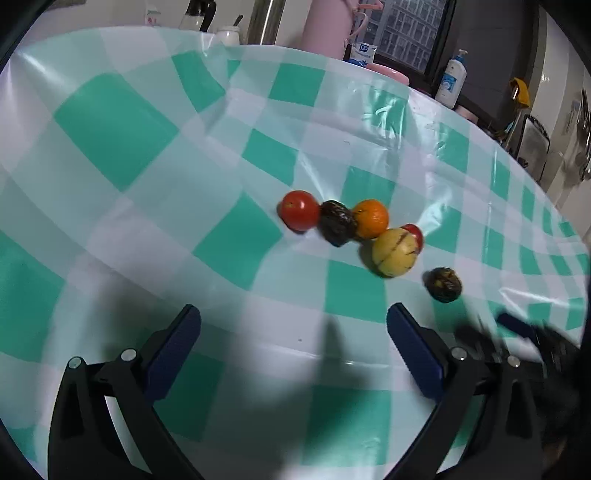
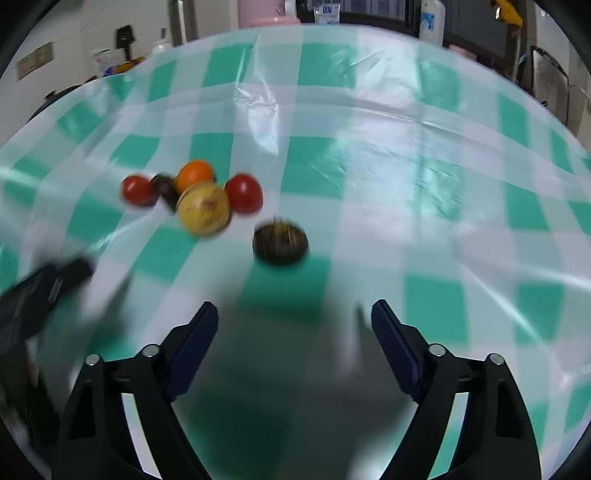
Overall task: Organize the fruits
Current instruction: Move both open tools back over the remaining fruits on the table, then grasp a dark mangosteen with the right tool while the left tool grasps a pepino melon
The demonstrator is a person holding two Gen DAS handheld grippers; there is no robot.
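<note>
Several fruits lie in a cluster on the green-and-white checked tablecloth: a red tomato, a dark wrinkled fruit, an orange, a yellow fruit and a second red tomato behind it. Another dark fruit lies apart to the right. My left gripper is open and empty, below the cluster. My right gripper is open and empty, just below the lone dark fruit. The cluster shows up left in the right wrist view, around the yellow fruit. The view is blurred.
The right gripper shows blurred at the left view's lower right; the left gripper shows at the right view's left edge. A lotion bottle, a pink container and other bottles stand beyond the table's far edge.
</note>
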